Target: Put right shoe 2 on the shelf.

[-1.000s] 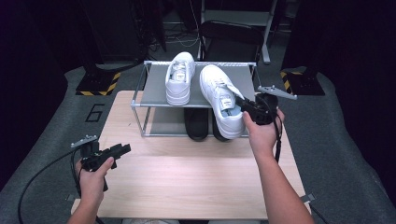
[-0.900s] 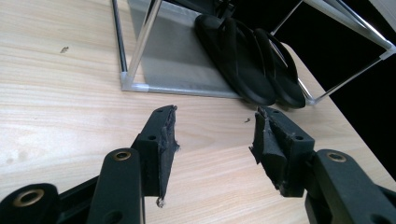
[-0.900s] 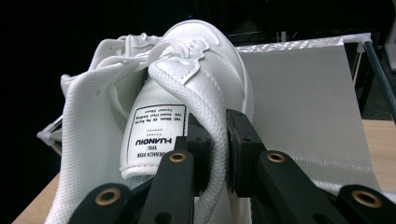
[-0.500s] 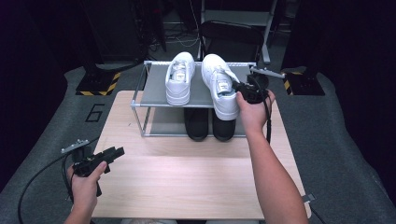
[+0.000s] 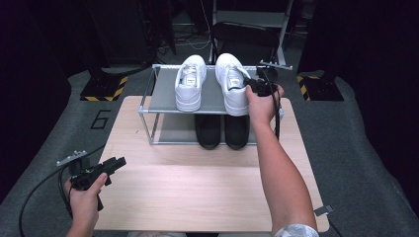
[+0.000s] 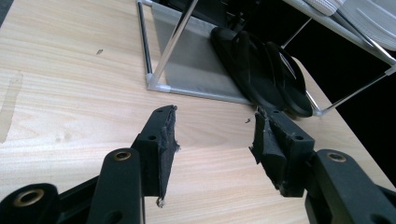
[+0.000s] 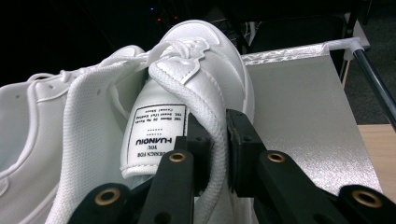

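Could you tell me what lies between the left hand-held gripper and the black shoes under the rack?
Only bare wooden tabletop. The left gripper view shows the open left hand-held gripper facing the black shoes with nothing between.

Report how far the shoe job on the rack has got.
Done: one white shoe sits on the rack's top shelf, and a black pair on the lower one. In hand: the right gripper clamps the second white shoe's collar, shoe over the shelf. Left: release it. The left gripper is open over the table.
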{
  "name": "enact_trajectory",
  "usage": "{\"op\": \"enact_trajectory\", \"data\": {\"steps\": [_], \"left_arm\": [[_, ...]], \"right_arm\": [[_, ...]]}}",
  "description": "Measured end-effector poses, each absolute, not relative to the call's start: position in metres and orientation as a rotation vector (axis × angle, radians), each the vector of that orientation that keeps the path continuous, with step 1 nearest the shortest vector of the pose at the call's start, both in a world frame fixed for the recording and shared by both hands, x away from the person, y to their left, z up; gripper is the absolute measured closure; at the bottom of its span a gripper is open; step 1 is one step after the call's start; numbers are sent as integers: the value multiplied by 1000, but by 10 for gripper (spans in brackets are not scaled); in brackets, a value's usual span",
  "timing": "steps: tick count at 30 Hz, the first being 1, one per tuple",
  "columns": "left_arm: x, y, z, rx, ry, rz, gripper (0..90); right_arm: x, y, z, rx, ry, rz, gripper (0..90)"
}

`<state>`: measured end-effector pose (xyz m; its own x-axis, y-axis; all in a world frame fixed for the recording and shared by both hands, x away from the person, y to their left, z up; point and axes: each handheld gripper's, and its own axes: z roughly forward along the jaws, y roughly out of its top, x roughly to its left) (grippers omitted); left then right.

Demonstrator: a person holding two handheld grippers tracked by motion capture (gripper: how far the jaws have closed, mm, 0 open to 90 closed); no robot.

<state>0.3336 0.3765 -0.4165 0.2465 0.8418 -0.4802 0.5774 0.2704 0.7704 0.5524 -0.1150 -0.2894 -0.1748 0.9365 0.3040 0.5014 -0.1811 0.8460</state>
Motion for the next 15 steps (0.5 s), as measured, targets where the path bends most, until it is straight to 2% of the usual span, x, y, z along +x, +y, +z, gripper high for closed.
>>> {"op": "enact_trajectory", "data": {"steps": [6, 15], "left_arm": [[329, 385, -419, 1397, 1450, 309, 487], [327, 390, -422, 1386, 1456, 308, 487]], "right_arm": [[566, -108, -295, 1694, 1631, 1276, 805], [575, -118, -302, 1787, 1618, 1333, 780]]}}
